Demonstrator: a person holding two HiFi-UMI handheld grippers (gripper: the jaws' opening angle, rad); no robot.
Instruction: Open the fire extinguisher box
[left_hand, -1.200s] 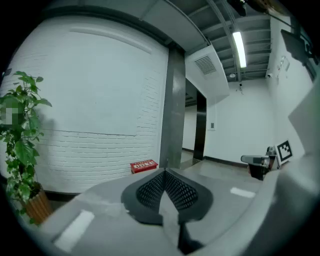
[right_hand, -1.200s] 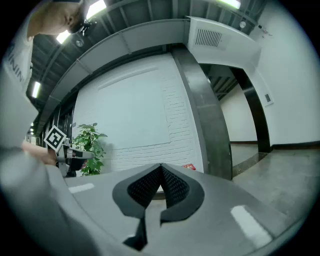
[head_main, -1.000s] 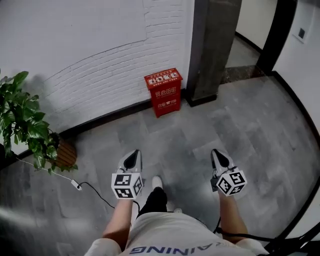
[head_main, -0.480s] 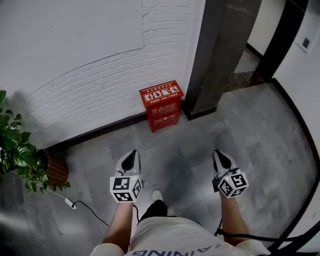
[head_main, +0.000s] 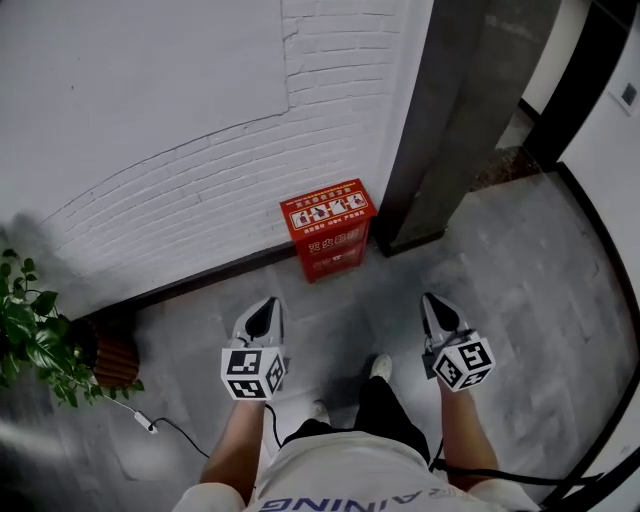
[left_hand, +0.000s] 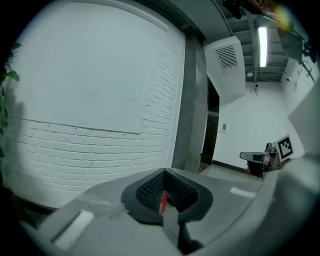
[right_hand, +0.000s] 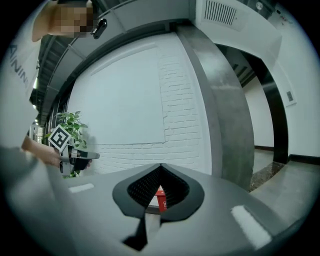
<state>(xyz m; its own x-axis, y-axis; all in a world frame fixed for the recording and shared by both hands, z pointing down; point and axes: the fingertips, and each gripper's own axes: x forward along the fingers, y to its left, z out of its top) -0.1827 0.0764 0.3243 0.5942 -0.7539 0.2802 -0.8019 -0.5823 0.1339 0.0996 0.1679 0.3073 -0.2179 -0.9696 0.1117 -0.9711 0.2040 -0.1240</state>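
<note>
The red fire extinguisher box (head_main: 330, 228) stands shut on the grey floor against the white brick wall, beside a dark pillar. My left gripper (head_main: 262, 310) and right gripper (head_main: 437, 305) hover at waist height, well short of the box and to either side of it. Both have their jaws closed tip to tip with nothing held. In the left gripper view, a red sliver of the box (left_hand: 163, 202) shows through the gap behind the shut jaws of the left gripper (left_hand: 165, 171). The right gripper view shows the box (right_hand: 160, 198) the same way below the right gripper (right_hand: 160, 165).
A dark grey pillar (head_main: 470, 110) rises just right of the box. A potted plant (head_main: 40, 340) stands at the left by the wall, with a cable and plug (head_main: 150, 425) on the floor near it. My foot (head_main: 378, 367) steps forward.
I have walked closer to the wall: the box sits lower and larger in the head view, and the plant has slid left. Both grippers keep their pose.
</note>
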